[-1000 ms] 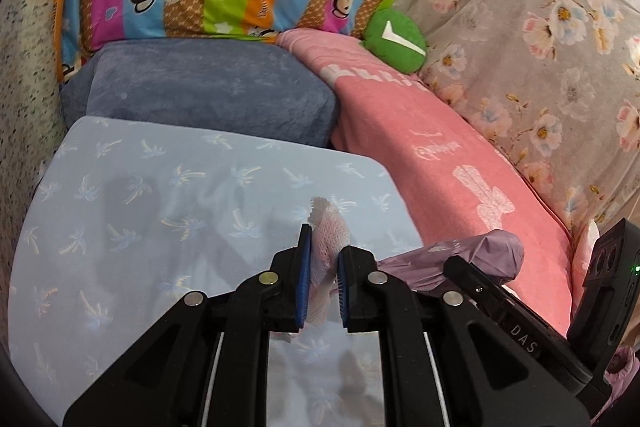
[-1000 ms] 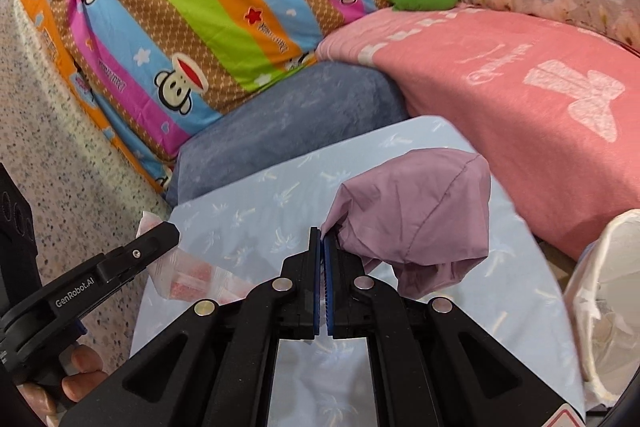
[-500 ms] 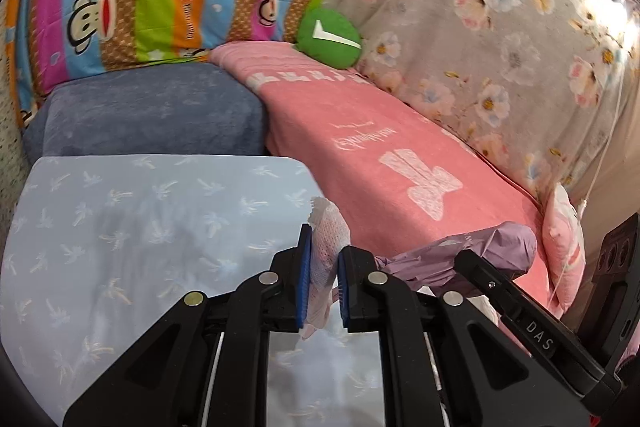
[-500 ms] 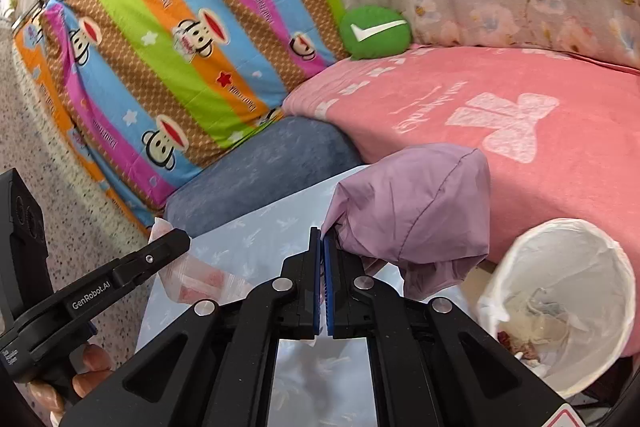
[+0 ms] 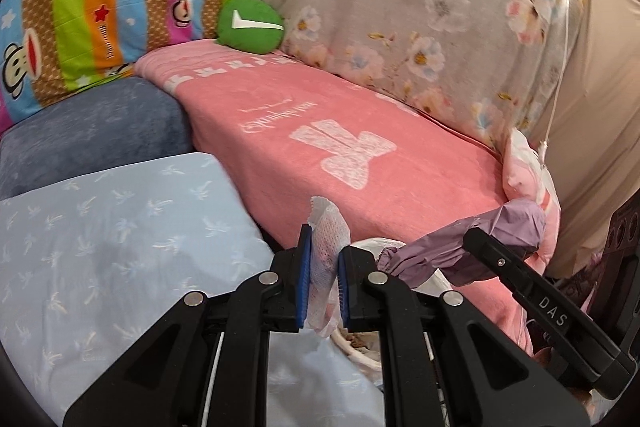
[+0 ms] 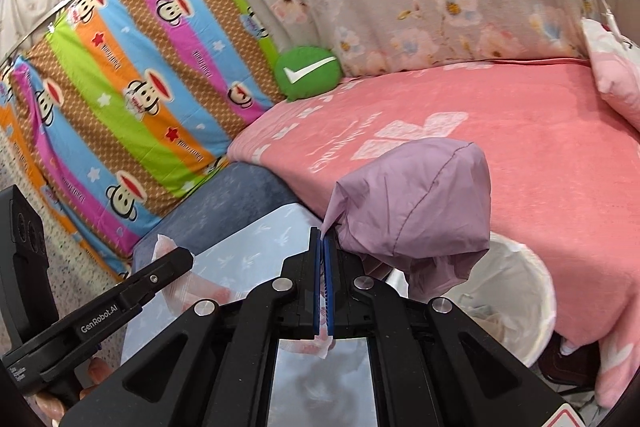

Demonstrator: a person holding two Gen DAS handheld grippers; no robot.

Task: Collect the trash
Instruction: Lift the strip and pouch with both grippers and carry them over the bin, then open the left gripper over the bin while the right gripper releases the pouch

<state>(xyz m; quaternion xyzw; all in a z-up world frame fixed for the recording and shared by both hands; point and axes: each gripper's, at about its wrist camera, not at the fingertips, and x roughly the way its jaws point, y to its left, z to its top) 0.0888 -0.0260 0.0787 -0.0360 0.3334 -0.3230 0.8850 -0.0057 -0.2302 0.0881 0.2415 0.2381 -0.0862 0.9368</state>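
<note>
So the white bin (image 6: 516, 311) is sitting on the floor right against the pink bed (image 6: 500, 155), lined with a white plastic bag. Inside you can make out some crumpled papery scraps near the bottom, can't really tell what they are. In the left wrist view only a sliver of its rim (image 5: 360, 351) peeks out under the tongs.

Left tongs (image 5: 323, 291) are pinching a white mesh wrapper (image 5: 326, 239) with a bit of pink showing through it, held over the edge of the light blue worktop (image 5: 120, 239). Right tongs (image 6: 322, 291) are pressed tight together on a corner of a crumpled purple bag (image 6: 416, 203), which hangs in the air just above and to the left of the bin's opening, not in it.
</note>
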